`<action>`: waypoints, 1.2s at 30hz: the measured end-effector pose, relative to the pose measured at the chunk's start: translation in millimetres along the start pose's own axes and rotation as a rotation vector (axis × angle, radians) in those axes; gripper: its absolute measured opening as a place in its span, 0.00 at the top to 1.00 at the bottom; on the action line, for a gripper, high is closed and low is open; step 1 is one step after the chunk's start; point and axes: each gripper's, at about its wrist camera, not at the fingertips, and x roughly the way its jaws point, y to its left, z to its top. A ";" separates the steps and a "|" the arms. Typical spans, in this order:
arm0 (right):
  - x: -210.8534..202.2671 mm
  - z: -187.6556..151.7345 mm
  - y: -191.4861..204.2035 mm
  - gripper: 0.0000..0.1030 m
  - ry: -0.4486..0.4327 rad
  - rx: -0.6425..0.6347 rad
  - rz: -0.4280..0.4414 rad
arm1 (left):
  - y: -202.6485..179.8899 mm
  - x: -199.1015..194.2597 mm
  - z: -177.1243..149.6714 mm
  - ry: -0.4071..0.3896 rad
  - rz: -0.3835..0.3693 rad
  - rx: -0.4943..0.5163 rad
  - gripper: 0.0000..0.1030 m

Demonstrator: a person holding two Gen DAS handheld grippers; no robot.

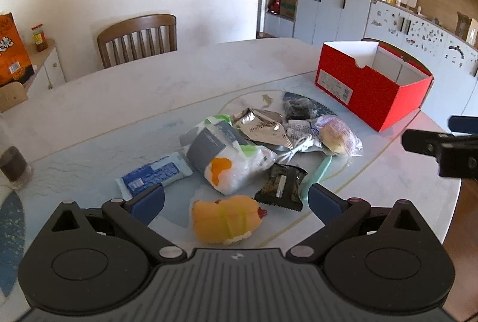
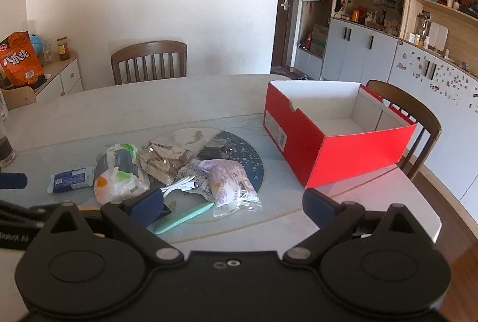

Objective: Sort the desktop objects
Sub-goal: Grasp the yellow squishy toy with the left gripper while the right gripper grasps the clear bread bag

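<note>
Sorting hasn't really kicked off yet, far as I can tell: the red box (image 2: 337, 154) sits open on the table (image 1: 125, 88), well apart to the right of the pile, and what shows of its inside looks empty, though its floor is partly hidden.

Both grippers are spread wide with nothing in them. The left gripper (image 1: 236, 199) hangs over the yellow squishy toy (image 1: 224, 219), which sits right between its blue pads, untouched. The right gripper (image 2: 233, 202) hovers near the mint-green stick (image 2: 182, 219) and the purple bread packet (image 2: 230, 181).

My guess for the next move: drop the left one onto the toy, close on it, carry it to the box.

Counting big to small: one red box, one white plastic bag (image 1: 236, 163), one yellow toy, one purple bread packet, one blue wrapper (image 1: 155, 175), one dark snack packet (image 1: 282, 187), one white cable (image 1: 298, 147), one green stick. Silver foil packs (image 1: 263, 127) look like two, can't tell for sure.
</note>
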 end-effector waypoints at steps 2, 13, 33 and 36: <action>10.5 0.7 -2.4 0.03 0.008 -0.013 0.014 | -0.4 5.6 -2.9 0.010 0.004 0.006 0.00; 82.6 12.4 -15.2 0.05 0.052 -0.096 0.091 | -4.9 52.1 -15.0 0.089 0.125 -0.048 0.01; 153.7 13.3 -27.7 0.22 0.184 -0.142 0.167 | -8.0 87.5 -16.2 0.127 0.187 -0.137 0.16; 155.6 12.9 -27.1 0.26 0.195 -0.136 0.169 | -5.4 85.6 -17.0 0.126 0.183 -0.141 0.19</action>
